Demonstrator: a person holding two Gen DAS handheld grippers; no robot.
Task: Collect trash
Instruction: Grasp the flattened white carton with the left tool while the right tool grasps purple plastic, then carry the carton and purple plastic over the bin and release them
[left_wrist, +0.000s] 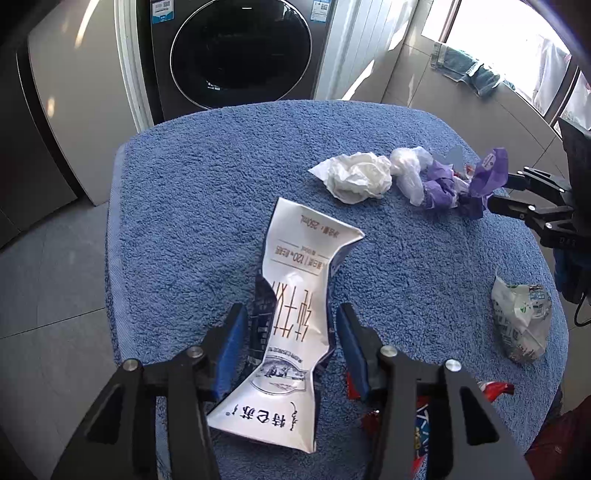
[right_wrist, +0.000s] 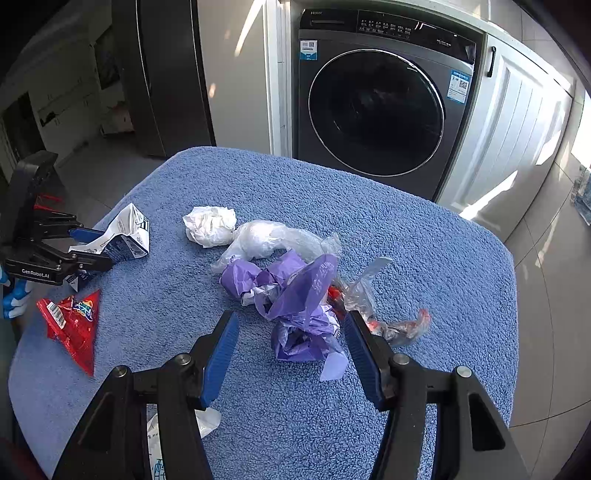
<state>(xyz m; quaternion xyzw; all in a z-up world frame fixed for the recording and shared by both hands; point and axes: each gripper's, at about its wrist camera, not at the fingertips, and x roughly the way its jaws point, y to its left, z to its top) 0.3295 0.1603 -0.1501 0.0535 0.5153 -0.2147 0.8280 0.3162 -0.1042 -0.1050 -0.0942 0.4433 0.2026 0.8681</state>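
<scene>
A crushed white and blue milk carton (left_wrist: 295, 243) lies on the blue towel (left_wrist: 192, 206). My left gripper (left_wrist: 291, 314) straddles its narrow waist, and a thin gap shows beside each pad, so it is open. In the right wrist view the same left gripper (right_wrist: 92, 247) sits at the left edge around the carton (right_wrist: 129, 236). My right gripper (right_wrist: 291, 321) is open, with a crumpled purple plastic bag (right_wrist: 306, 291) between its fingers and not touching them. A white tissue ball (right_wrist: 210, 223) and a clear plastic bag (right_wrist: 269, 236) lie just beyond.
A red snack wrapper (right_wrist: 74, 325) lies at the near left. A clear wrapper with red bits (right_wrist: 399, 325) sits beside my right finger. A white and green pouch (left_wrist: 524, 321) rests near the towel's right edge. A dark washing machine (right_wrist: 376, 110) stands behind the table.
</scene>
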